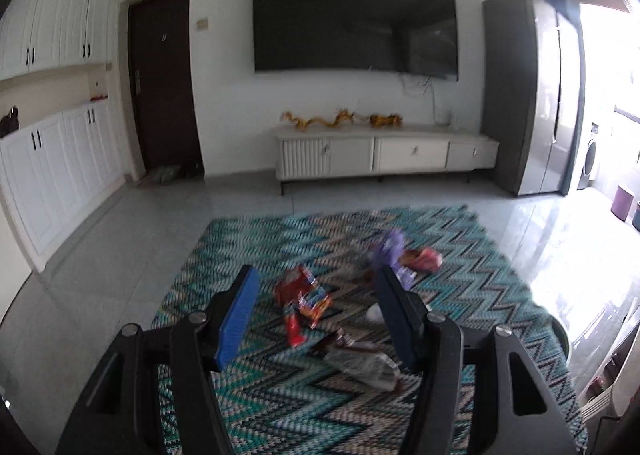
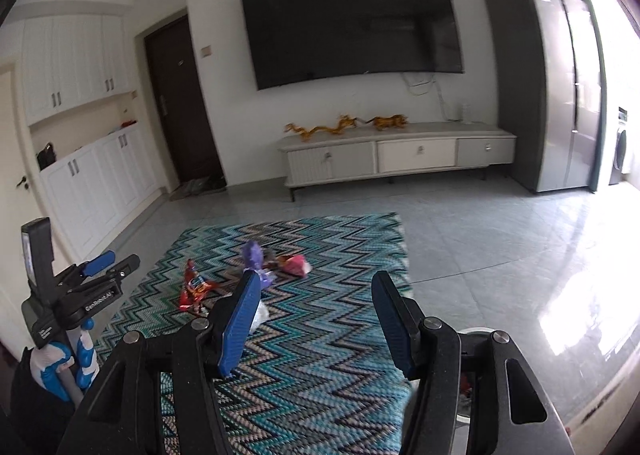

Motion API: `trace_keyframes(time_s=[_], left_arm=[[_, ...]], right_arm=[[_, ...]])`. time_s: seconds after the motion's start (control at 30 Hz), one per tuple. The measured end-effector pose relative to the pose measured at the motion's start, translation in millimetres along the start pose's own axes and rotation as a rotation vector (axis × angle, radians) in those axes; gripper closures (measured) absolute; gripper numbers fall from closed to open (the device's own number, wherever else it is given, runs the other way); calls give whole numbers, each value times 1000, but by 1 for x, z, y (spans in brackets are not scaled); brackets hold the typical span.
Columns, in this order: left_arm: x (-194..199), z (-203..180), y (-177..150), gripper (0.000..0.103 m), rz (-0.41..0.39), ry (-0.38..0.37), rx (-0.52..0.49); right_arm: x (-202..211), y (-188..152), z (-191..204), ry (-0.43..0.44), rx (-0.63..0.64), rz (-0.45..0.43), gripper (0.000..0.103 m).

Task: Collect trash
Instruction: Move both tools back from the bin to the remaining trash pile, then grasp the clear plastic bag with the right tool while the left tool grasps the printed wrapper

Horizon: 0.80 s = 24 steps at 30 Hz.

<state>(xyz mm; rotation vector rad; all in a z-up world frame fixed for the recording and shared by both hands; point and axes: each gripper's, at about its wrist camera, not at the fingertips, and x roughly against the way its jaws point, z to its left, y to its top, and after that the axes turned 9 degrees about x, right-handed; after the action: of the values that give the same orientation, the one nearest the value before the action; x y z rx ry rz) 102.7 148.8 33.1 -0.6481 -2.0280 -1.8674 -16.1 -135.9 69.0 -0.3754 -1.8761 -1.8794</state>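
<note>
Several pieces of trash lie on a teal zigzag rug: a red-orange snack wrapper, a purple wrapper, a red-pink packet, a clear crumpled wrapper and a small white scrap. My left gripper is open and empty, held above the trash with the red-orange wrapper between its fingers in view. My right gripper is open and empty above the rug. In the right wrist view the red-orange wrapper, purple wrapper, red-pink packet and my left gripper at the left also show.
A white TV cabinet stands under a wall TV. A grey fridge is at the right, white cupboards at the left. A round bin rim shows at the rug's right edge; a white rim sits behind my right fingers.
</note>
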Motion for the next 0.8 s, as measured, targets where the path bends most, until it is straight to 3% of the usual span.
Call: trace_keyframes(time_s=[0.23, 0.37, 0.57, 0.8], left_arm=[[-56, 3, -39, 44, 172, -42, 43], [-85, -10, -60, 31, 237, -44, 55], [-122, -19, -81, 31, 301, 0, 45], [-122, -4, -90, 32, 303, -65, 130]], right_arm=[[-68, -8, 9, 77, 11, 101, 48], [-111, -19, 13, 126, 21, 172, 48], [-166, -31, 28, 199, 47, 257, 48], [-226, -44, 60, 283, 98, 331, 48]])
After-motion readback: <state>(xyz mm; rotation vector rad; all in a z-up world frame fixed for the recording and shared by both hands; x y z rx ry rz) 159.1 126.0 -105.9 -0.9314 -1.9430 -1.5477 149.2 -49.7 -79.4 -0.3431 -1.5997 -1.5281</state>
